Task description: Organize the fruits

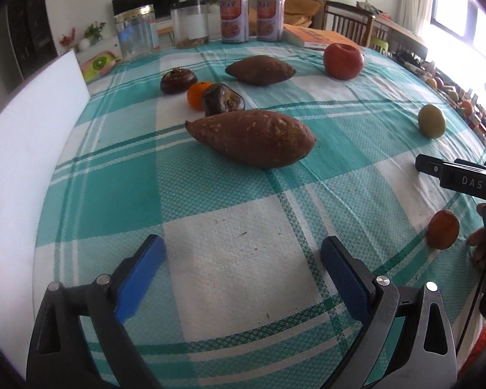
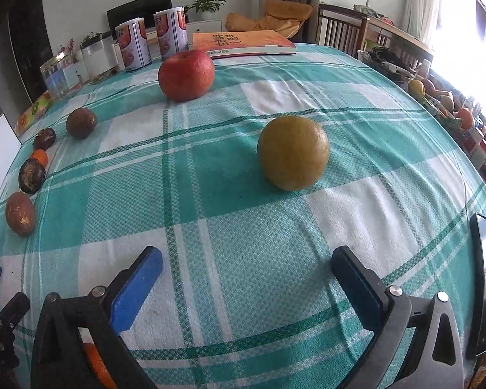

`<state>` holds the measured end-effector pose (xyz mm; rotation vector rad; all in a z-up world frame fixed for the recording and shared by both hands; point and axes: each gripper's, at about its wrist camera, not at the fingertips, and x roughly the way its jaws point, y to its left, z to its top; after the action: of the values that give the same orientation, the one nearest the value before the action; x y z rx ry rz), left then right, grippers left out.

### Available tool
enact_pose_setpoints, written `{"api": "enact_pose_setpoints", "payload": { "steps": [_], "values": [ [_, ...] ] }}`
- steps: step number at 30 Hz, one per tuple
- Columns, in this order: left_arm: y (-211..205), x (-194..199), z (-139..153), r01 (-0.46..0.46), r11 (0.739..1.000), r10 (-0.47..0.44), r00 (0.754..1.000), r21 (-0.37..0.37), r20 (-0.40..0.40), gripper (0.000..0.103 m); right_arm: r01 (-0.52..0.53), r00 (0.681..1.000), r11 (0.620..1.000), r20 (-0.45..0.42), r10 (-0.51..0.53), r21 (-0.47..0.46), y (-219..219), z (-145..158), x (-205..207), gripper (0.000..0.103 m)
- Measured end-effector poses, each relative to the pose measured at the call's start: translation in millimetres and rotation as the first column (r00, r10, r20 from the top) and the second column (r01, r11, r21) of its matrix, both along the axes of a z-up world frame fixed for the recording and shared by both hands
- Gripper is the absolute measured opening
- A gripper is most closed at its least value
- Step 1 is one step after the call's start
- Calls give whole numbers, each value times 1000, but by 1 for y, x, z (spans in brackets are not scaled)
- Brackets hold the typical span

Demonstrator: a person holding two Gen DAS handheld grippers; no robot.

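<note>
We have both tongs wide apart and empty over the table point(image 1: 230, 259), which wears a checked green and white cloth. In front of the left tongs point(image 1: 243, 259) lies the nearer sweet potato point(image 1: 252, 137), long and pointed at both ends, with a second sweet potato point(image 1: 260, 69) farther back; a small orange point(image 1: 197, 94) and two dark, wrinkled fruits point(image 1: 223, 99) sit close together between them. We judge the sweet potato to be heavy and stiff, with dry rough skin that should not slip, so we would take it across its thick middle, not at the tapered ends, where it could turn in the grip. In front of the right tongs point(image 2: 246, 278) stands the yellow-green round fruit point(image 2: 293, 152), and behind it the red apple point(image 2: 186, 74). Both seem firm and smooth, and being round they may roll away if one pad touches first; we would close on the widest part, from both sides together, and gently, because the skin can bruise. The dark wrinkled fruits look lighter and perhaps softer, so they need less pressure. Another small orange fruit point(image 1: 442, 228) lies near the right tongs, seen from the left camera.
</note>
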<state>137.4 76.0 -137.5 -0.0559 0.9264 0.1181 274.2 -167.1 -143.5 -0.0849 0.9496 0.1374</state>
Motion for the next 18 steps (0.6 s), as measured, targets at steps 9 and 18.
{"api": "enact_pose_setpoints", "payload": {
  "steps": [9,18],
  "values": [
    [0,0,0,0,1000,0,1000,0,0,99,-3,1000,1000,0,3,-1,-1,0,7,103],
    [1,0,0,-1,1000,1,1000,0,0,99,-4,1000,1000,0,4,-1,-1,0,7,103]
  ]
}}
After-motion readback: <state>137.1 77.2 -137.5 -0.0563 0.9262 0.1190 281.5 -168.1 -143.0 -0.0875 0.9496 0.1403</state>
